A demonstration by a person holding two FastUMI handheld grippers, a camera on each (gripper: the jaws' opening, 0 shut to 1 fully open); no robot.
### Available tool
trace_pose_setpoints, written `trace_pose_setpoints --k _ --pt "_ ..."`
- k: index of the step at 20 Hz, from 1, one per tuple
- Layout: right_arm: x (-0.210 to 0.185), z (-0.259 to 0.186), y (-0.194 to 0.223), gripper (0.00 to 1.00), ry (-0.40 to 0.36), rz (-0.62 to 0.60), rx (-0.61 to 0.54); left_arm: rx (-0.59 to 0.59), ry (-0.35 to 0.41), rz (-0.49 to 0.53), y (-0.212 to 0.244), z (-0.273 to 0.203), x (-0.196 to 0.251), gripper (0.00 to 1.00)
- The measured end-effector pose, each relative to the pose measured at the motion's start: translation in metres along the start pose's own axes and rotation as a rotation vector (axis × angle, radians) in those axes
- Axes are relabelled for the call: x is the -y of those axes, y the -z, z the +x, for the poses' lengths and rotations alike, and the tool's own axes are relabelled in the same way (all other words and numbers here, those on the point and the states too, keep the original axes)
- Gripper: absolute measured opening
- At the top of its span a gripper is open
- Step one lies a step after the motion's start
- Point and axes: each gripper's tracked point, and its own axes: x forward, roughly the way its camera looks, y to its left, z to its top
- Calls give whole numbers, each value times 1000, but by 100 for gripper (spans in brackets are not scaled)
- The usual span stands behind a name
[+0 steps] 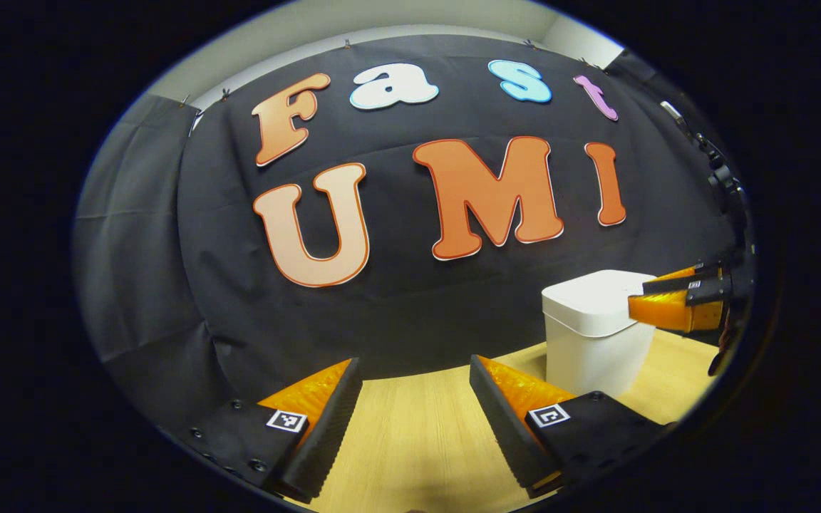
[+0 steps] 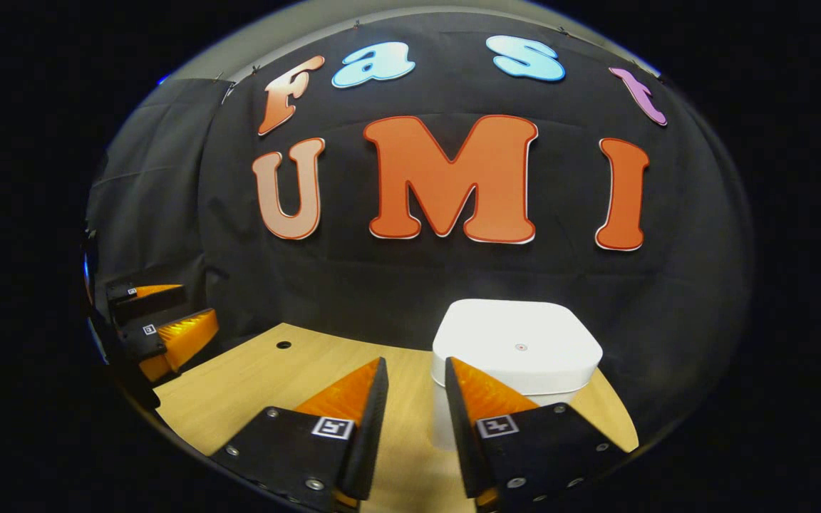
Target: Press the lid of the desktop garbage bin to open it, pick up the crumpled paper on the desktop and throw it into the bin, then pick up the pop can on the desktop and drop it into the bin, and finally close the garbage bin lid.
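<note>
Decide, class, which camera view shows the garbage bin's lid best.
The right gripper view: the lid faces the camera nearly whole, closed, with its small centre mark visible. In the left gripper view the lid sits far to the side, partly covered by the right hand-held gripper.

The left gripper view looks low across the table [image 1: 410, 434] toward the wall, with the bin [image 1: 596, 331] off at about two o'clock, some way ahead. The right gripper view sits close behind the bin [image 2: 517, 349], slightly above its lid, facing the same wall. Both views share the bin, table [image 2: 254, 385] and wall.
</note>
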Motion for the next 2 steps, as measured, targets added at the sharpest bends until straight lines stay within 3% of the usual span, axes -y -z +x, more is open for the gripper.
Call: trace_pose_setpoints --k 1,2 --pt "-6 -2 -1 61 -7 -7 7 -3 5 -14 1 -3 2 97" --pt "-11 -4 -1 65 -12 -16 13 -3 6 -23 0 -4 4 97"
